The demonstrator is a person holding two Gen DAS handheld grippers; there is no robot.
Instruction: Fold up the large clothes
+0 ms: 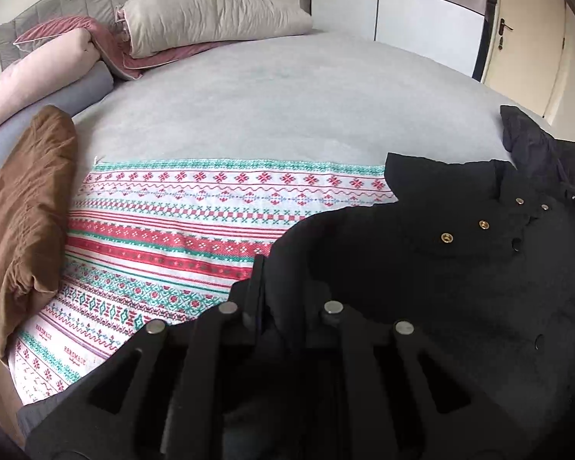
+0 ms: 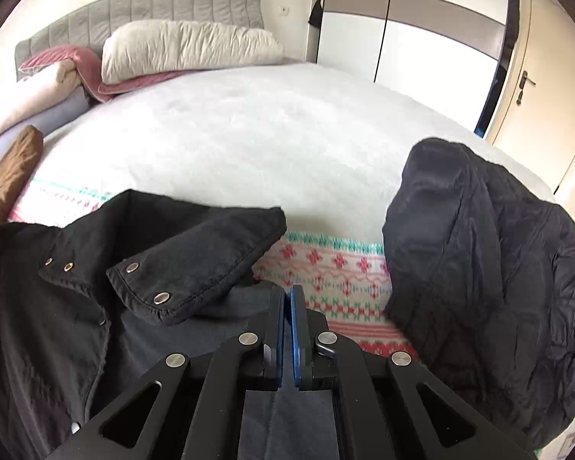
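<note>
While both jaws pinch, jacket (image 2: 96, 306) hangs gripped.

Soft daylight, overexposed bedsheet, fisheye warp.

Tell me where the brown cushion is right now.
The brown cushion lies along the bed's left edge in both wrist views, beside the patterned blanket and just in front of the stacked pillows.
</note>
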